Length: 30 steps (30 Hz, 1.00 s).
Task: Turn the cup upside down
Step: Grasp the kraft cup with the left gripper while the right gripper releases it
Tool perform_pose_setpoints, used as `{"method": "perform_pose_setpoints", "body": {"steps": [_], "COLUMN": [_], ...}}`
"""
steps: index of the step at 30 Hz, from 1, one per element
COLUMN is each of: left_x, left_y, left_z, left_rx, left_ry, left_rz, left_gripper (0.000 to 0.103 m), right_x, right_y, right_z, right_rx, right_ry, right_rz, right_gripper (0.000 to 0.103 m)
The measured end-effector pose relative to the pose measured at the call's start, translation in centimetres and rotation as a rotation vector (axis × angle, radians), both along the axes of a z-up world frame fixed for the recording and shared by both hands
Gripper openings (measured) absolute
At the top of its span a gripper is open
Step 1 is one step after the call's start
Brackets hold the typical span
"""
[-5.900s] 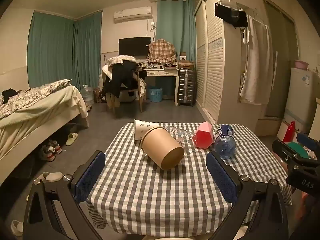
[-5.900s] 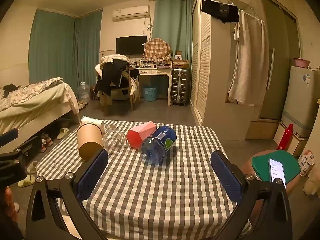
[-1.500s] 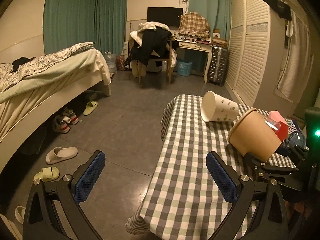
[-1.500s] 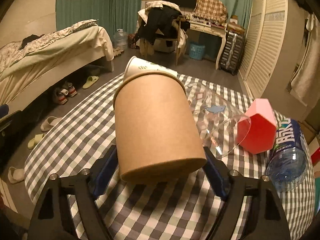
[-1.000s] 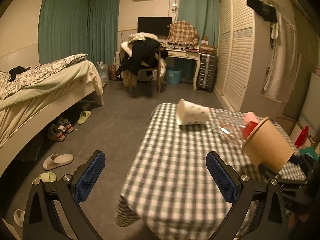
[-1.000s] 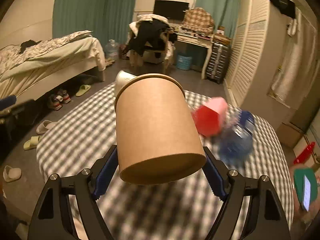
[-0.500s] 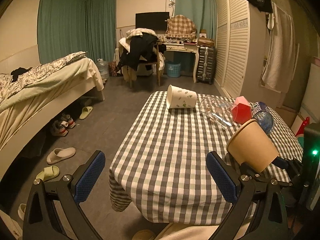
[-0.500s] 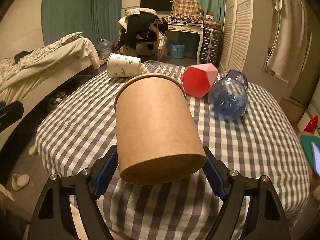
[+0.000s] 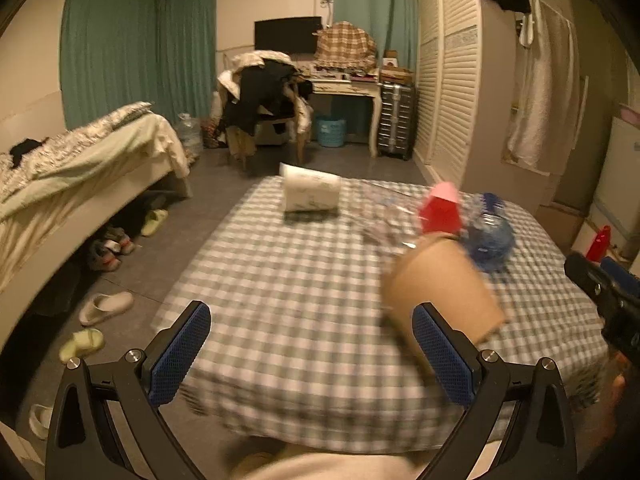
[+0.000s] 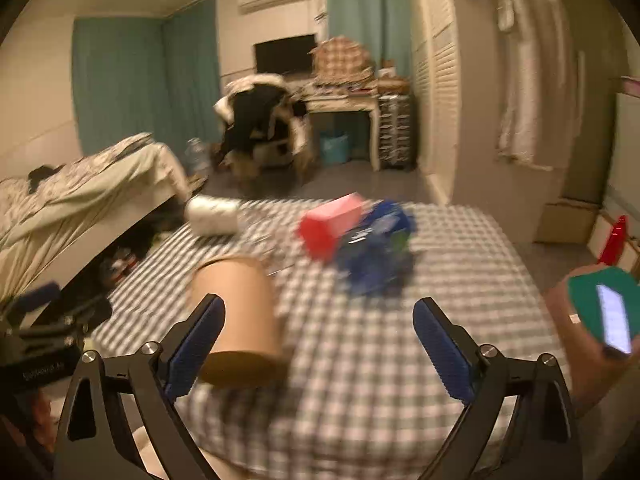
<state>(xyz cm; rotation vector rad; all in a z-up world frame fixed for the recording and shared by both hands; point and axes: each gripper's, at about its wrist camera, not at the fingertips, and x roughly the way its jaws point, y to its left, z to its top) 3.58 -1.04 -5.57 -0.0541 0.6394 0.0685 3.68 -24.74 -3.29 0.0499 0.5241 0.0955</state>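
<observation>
Where half a second ago the right tongs [image 10: 318, 344] were clamped on the brown paper cup [image 10: 240, 320], they now stand spread wide with nothing between the pads, and the cup sits off to their left, behind the left pad. It rests near the front edge of the checked tabletop [image 10: 400, 320], with its wide mouth down and its narrower base on top, though motion blur leaves it unclear whether it has fully settled. In the left wrist view the same cup [image 9: 442, 292] appears just behind the right pad of the left tongs [image 9: 312, 350], which are also spread and empty, as they were in the earlier pictures. Both views are smeared, so the cameras are plainly moving. Farther back lie a white printed cup [image 9: 310, 192] on its side, a red faceted box [image 9: 440, 210] and a blue bottle [image 9: 488, 240]. Judged from this, the release means the flip is essentially done, with only pulling clear left.
</observation>
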Motion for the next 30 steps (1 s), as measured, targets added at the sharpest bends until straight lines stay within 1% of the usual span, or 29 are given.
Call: {"method": "perform_pose_setpoints", "body": {"steps": [1,4,8,10,15,19,22,26,30], "left_x": [0.1,0.1,0.6,1.2,2.9,4.1,4.6,4.6,4.5], "left_y": [-1.2,-4.6,-8.4,-9.3,-10.2,-10.2,-9.8,-9.8,-9.8], "left_z": [-0.4,-1.6,-3.6,-4.3,-5.7,-6.4,-6.4,-6.1,-5.8], "left_rx": [-0.022,-0.079,-0.060,-0.059,-0.057,-0.024,-0.030,0.010,0.012], "left_ry": [0.011,0.039,0.052,0.056,0.060,0.061,0.057,0.058,0.065], "left_rz": [-0.014,-0.055,-0.045,-0.029,0.042,0.062,0.052,0.026,-0.001], "left_gripper": [0.103,0.103,0.103,0.103,0.103,0.103,0.101,0.087,0.087], "right_x": [0.0,-0.1,-0.1,-0.2,-0.1,0.8,1.2,1.7,1.8], "right_y": [-0.9,-4.0,-7.3,-8.7,-11.1,-12.2,-12.7,-12.7,-12.1], "right_z": [0.3,-0.2,-1.6,-2.4,-3.8,-5.0,-5.5,-6.0,-6.1], "right_rx": [0.008,0.047,0.087,0.090,0.105,0.114,0.117,0.124,0.128], "right_ry": [-0.003,0.004,0.034,0.045,0.075,0.101,0.108,0.115,0.120], "right_rz": [-0.019,-0.072,-0.116,-0.137,-0.167,-0.176,-0.177,-0.171,-0.156], "right_gripper": [0.096,0.096,0.096,0.096,0.096,0.096,0.096,0.096,0.096]}}
